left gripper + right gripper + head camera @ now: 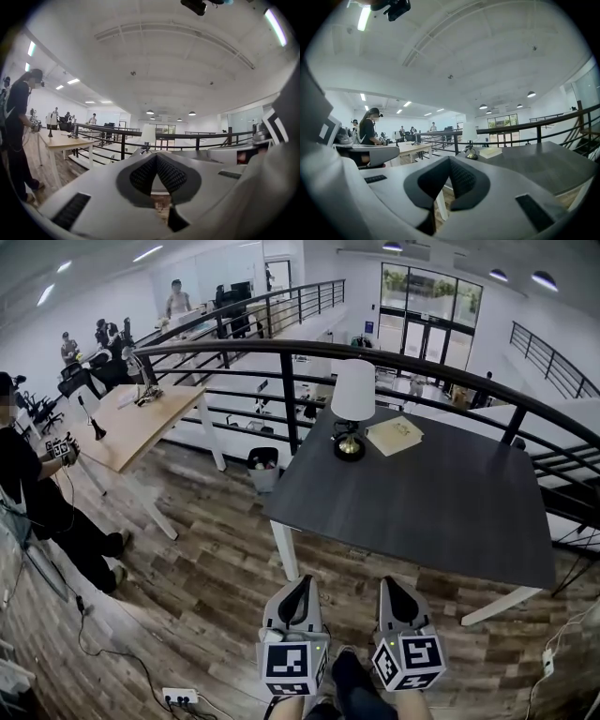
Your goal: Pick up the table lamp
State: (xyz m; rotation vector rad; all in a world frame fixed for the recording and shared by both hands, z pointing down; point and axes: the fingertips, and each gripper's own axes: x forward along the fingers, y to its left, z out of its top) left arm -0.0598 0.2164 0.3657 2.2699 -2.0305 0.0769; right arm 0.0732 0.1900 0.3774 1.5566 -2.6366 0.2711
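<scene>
On the dark table (pixel 450 502) stands a white-shaded, brass-based lamp (pixel 352 399), both hand-held grippers (pixel 303 582) (pixel 388 584) pressed together.

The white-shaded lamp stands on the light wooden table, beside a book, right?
No. The lamp stands on the dark table, beside the book, as the head view shows; the light wooden table is to its left.
</scene>
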